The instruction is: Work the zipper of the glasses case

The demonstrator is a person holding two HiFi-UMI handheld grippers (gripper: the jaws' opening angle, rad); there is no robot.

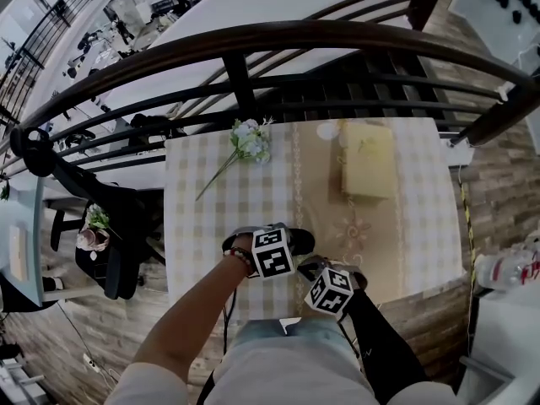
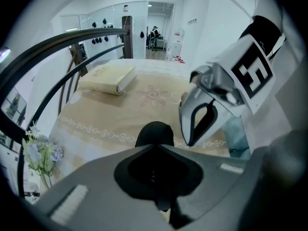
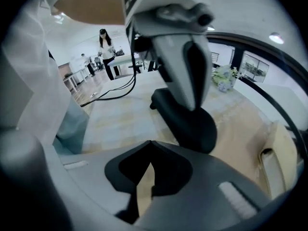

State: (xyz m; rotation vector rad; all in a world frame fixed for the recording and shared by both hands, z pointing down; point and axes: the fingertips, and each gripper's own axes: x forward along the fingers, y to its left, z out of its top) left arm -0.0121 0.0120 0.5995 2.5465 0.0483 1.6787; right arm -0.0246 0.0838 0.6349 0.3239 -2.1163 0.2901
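The black glasses case (image 1: pixel 297 241) lies near the front edge of the checked table (image 1: pixel 202 218). My left gripper (image 1: pixel 268 243) stands on it, pointing steeply down. In the left gripper view the case (image 2: pixel 155 133) runs from the cloth into the closed jaws. The right gripper view shows the left gripper's fingers (image 3: pixel 185 66) pressing on the case (image 3: pixel 192 124) from above. My right gripper (image 1: pixel 321 270) is just right of the case, jaws shut. Only tan cloth shows through their slit (image 3: pixel 147 174), and the case sits beyond the tips. No zipper pull is visible.
A yellow book (image 1: pixel 369 159) lies at the table's far right and a sprig of pale flowers (image 1: pixel 249 142) at the far left. A dark curved railing (image 1: pixel 253 36) runs behind the table. A chair (image 1: pixel 110 234) stands to the left and a bottle (image 1: pixel 506 268) to the right.
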